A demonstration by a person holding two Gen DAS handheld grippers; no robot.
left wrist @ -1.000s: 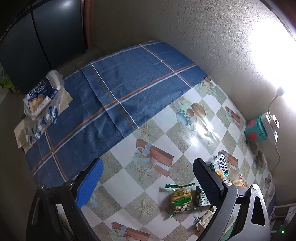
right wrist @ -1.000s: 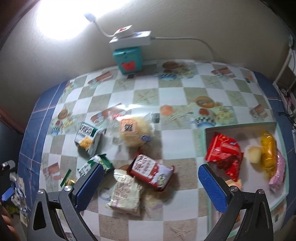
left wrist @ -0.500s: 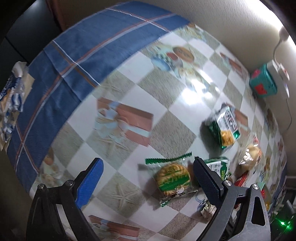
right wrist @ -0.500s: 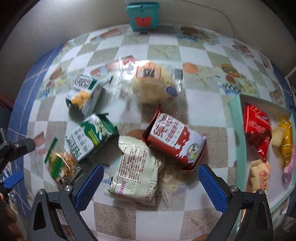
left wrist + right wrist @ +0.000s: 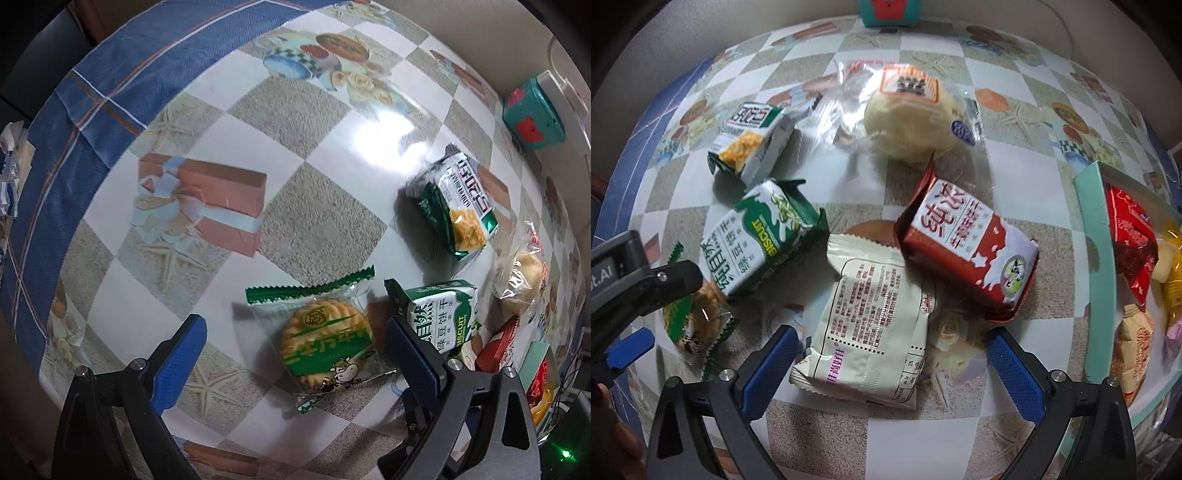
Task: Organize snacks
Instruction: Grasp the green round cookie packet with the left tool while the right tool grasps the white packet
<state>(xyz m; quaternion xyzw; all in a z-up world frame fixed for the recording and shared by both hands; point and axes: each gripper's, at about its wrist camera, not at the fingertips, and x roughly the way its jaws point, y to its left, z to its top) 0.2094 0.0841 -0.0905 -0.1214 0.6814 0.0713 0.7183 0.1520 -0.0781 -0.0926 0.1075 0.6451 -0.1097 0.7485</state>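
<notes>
Snacks loom larger than before: I've brought my left gripper (image 5: 295, 341), spread, astride the round biscuit packet (image 5: 327, 341), and my right gripper (image 5: 886, 356), spread, over the cream packet (image 5: 871, 325).

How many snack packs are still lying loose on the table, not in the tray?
6: round biscuit far left, green biscuit pack, green-and-white pack behind it, cream pack nearest the right gripper, red pack, and bun at the back. Others may be hidden.

Table (image 5: 325, 122) covered with checkered oilcloth; blue plaid cloth (image 5: 122, 66) at 10 o'clock. Beige textured wall (image 5: 738, 22) at 12 o'clock.
</notes>
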